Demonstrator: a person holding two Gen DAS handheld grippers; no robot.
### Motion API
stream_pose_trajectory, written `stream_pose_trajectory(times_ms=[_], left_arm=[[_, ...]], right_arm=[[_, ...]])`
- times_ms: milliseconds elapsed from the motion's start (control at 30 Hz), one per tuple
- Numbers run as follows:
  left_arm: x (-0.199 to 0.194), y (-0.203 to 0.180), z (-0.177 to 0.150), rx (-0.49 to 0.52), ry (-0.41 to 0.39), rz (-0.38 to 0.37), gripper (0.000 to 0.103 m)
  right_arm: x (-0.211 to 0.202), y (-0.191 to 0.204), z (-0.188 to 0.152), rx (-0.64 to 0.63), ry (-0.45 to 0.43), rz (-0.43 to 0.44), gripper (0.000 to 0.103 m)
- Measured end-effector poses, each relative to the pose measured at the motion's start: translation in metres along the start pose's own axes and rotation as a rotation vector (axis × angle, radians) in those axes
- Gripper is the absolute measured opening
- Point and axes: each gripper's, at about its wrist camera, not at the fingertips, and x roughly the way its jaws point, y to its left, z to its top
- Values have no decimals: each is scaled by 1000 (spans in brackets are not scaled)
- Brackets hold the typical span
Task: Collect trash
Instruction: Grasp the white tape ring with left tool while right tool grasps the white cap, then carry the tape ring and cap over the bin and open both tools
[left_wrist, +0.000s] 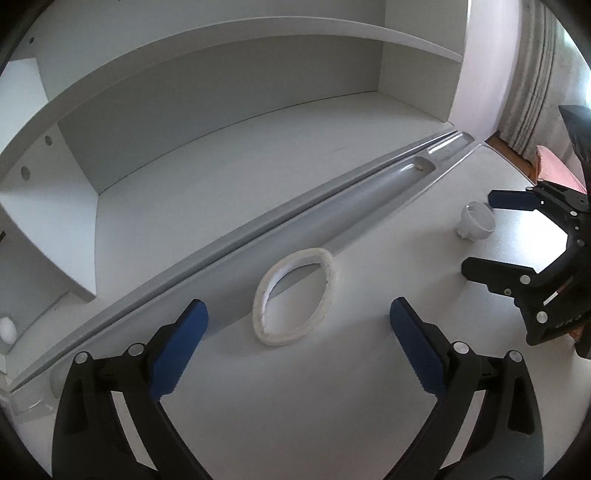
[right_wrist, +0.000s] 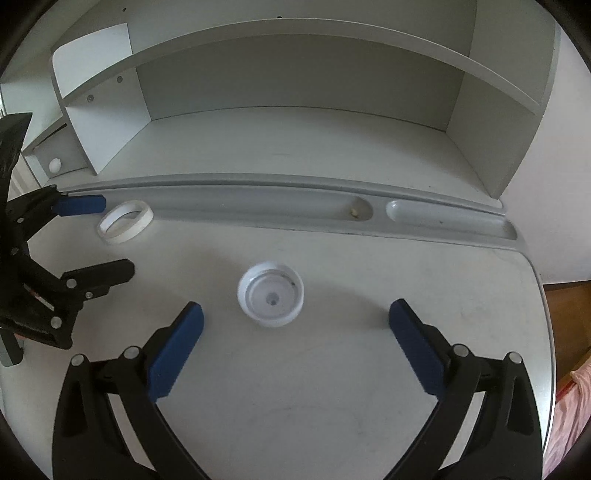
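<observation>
White surface (right_wrist: 332, 369) with a hutch shelf (right_wrist: 295, 40) along its back edge and a long grooved pen tray (right_wrist: 258, 206) in front of that shelf.

Trash, two pieces, both white: one bottle cap (right_wrist: 270, 293), open side up, near the middle of the surface; one tape ring (left_wrist: 294, 296), flat, touching the front lip of the pen tray toward the left edge.

Right gripper (right_wrist: 295, 321): fingers (right_wrist: 176, 350) spread wide, holding nothing, cap lying ahead of and between the tips, not touched. Left gripper (left_wrist: 298, 321): fingers (left_wrist: 181, 350) likewise wide apart and empty, ring just ahead between them.

Risks, as judgement: smooth low cap liable to skid or flip out if pinched off-centre or too high; thin ring liable to flatten, or to slide into the tray groove if pushed rather than straddled; both grippers near each other, hence possible collision on a shared approach.

Count: two grippers, two trash pieces, one small speck in the tray, too small to identify.
</observation>
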Motion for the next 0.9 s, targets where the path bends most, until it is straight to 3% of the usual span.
stream_pose_trajectory(times_ms=[33, 67, 133, 300, 533, 900], left_arm=[[-1, -1, 1, 8, -7, -4, 82], [-1, -4, 2, 15, -22, -3, 58], [-3, -5, 5, 11, -45, 19, 40], [-13, -11, 0, -2, -32, -28, 39], [-44, -28, -12, 35, -49, -5, 39], [-79, -116, -11, 148, -88, -69, 39]], right_arm=[[-1, 1, 0, -7, -7, 5, 83], [-3, 2, 0, -14, -15, 9, 76], [-8, 5, 0, -27, -45, 21, 31], [-16, 5, -3, -14, -86, 30, 30], [-42, 8, -21, -13, -100, 36, 30], [-106, -39, -78, 110, -156, 44, 30]])
